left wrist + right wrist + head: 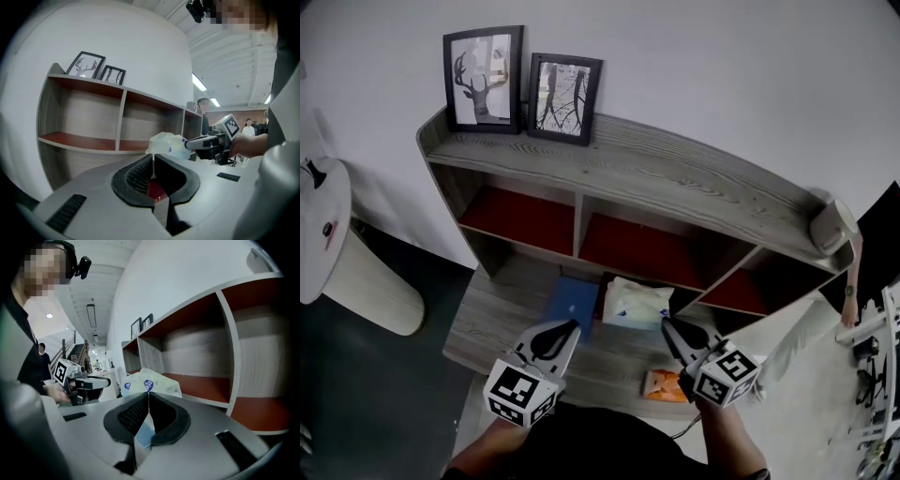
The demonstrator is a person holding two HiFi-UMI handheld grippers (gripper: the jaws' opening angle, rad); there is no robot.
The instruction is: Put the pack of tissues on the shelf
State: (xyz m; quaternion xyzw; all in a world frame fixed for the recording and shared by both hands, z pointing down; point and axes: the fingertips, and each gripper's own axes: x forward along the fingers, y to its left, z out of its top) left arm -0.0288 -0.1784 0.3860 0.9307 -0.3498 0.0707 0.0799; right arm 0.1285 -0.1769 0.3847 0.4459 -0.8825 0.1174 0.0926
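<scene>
The pack of tissues (637, 305), white with blue print, hangs in the air in front of the shelf's (675, 178) lower compartments, held from both sides. My left gripper (576, 325) is shut on a thin edge of the pack's (166, 143) wrapper, which runs down between the jaw tips (153, 158). My right gripper (667, 324) is shut on the opposite edge of the pack (150, 382), pinching the film at its tips (148, 396). Each gripper view shows the other gripper across the pack: the right one (206, 142) and the left one (89, 383).
The wooden shelf has red-floored compartments (525, 217) and two framed pictures (485, 78) on its top, with a grey roll (832, 223) at its right end. Below lies a low table (487, 323) with a blue flat item (574, 302) and an orange packet (664, 385).
</scene>
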